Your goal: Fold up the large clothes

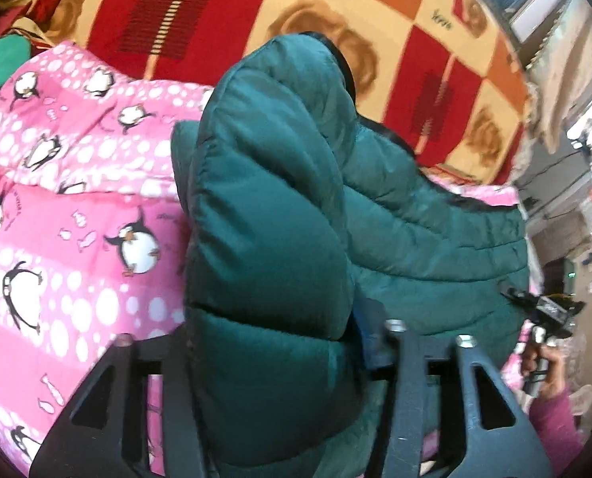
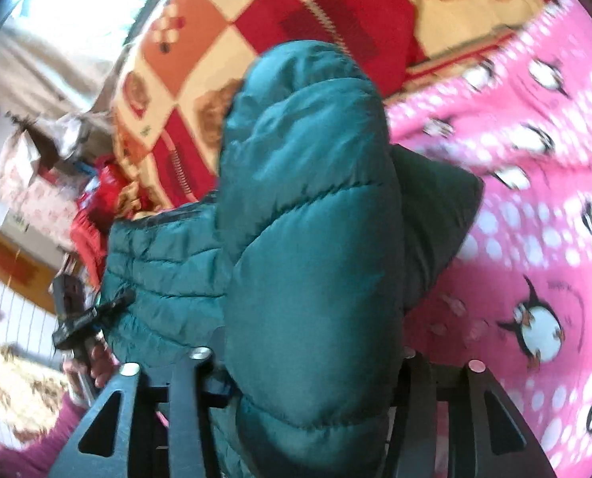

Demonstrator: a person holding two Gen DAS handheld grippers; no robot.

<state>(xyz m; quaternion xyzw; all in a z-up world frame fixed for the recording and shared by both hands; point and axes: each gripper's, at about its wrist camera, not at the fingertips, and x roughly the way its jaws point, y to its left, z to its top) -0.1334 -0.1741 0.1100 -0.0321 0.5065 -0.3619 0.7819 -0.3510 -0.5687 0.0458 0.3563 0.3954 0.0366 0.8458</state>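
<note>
A dark green quilted puffer jacket (image 1: 280,199) lies on the bed and bulges up between the fingers of both grippers. My left gripper (image 1: 276,354) is shut on a thick padded fold of the jacket, which rises in front of the camera. My right gripper (image 2: 308,362) is shut on another padded fold of the same jacket (image 2: 312,219). The right gripper also shows at the right edge of the left wrist view (image 1: 547,314), and the left gripper at the left of the right wrist view (image 2: 81,318), each at the jacket's edge.
The jacket rests on a pink penguin-print blanket (image 1: 69,215), also in the right wrist view (image 2: 535,199). Behind it lies a red, orange and cream checked blanket (image 1: 375,12). A green cloth (image 1: 1,63) sits at far left. Room clutter (image 2: 29,183) lies beyond the bed.
</note>
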